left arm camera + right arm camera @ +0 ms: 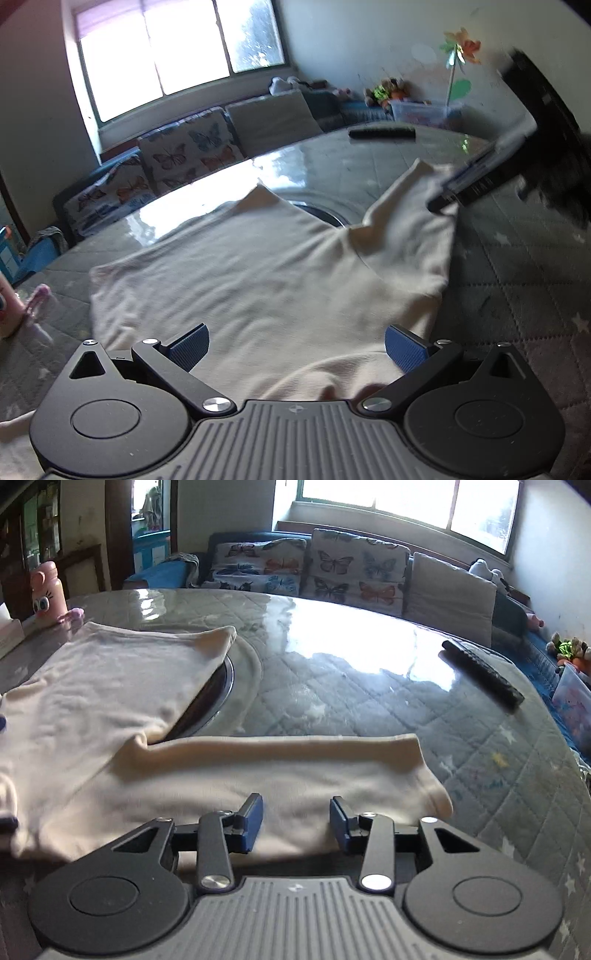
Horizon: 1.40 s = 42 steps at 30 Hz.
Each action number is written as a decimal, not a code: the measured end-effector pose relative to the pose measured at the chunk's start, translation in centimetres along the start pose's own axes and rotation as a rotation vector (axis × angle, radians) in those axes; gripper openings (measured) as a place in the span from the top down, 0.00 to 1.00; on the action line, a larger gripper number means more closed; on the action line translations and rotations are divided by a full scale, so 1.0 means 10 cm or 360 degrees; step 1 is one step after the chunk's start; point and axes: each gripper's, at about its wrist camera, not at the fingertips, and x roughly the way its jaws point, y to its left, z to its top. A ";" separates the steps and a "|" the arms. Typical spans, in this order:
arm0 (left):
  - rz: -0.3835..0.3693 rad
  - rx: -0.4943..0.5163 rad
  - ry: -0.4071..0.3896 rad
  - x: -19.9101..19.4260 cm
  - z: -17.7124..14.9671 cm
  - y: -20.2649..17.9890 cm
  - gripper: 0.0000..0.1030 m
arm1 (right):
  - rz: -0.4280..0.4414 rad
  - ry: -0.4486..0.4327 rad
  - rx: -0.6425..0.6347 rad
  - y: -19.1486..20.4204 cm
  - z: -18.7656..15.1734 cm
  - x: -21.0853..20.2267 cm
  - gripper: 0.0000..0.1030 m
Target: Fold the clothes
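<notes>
A cream long-sleeved top (258, 266) lies spread on the round table (332, 162). My left gripper (297, 347) hovers low over its near hem, open wide, with nothing pinched between its blue pads. In the right wrist view the top's body (92, 686) lies to the left and one sleeve (295, 760) stretches out flat to the right. My right gripper (295, 823) stands open just over the sleeve's near edge, with cloth showing in the gap and the pads clear of it. In the left wrist view the right gripper (454, 192) is a blur at the sleeve's end.
A black remote (484, 675) lies at the table's far right. A pink bottle (48, 590) and a tissue box (9, 635) stand at the left edge. A dark round recess (214, 698) sits mid-table, partly under the top. A sofa with butterfly cushions (332, 572) is behind.
</notes>
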 end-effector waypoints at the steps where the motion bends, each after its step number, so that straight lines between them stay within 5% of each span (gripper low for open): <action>1: 0.0008 -0.0018 -0.0011 -0.04 0.00 0.04 0.00 | -0.0002 0.0001 0.0004 -0.01 -0.02 -0.02 0.57; 6: 0.0124 -0.0121 -0.0019 -0.18 -0.04 0.29 0.00 | -0.0032 -0.0003 -0.0017 -0.01 -0.06 -0.14 0.57; 13: 0.0234 -0.0179 0.0045 -0.15 -0.16 0.47 0.00 | 0.0168 -0.0096 -0.0086 0.38 0.09 -0.26 0.56; 21: 0.0183 -0.0085 0.0102 -0.18 -0.36 0.33 0.00 | 0.0411 -0.0066 -0.0277 0.97 0.03 -0.31 0.51; 27: 0.0159 -0.0039 0.0112 -0.28 -0.38 0.30 0.00 | 0.0398 -0.0028 -0.0481 1.18 -0.15 -0.38 0.50; 42: 0.0125 -0.0054 0.0010 -0.12 -0.04 0.18 0.00 | 0.0472 -0.0071 -0.0483 1.33 -0.19 -0.46 0.49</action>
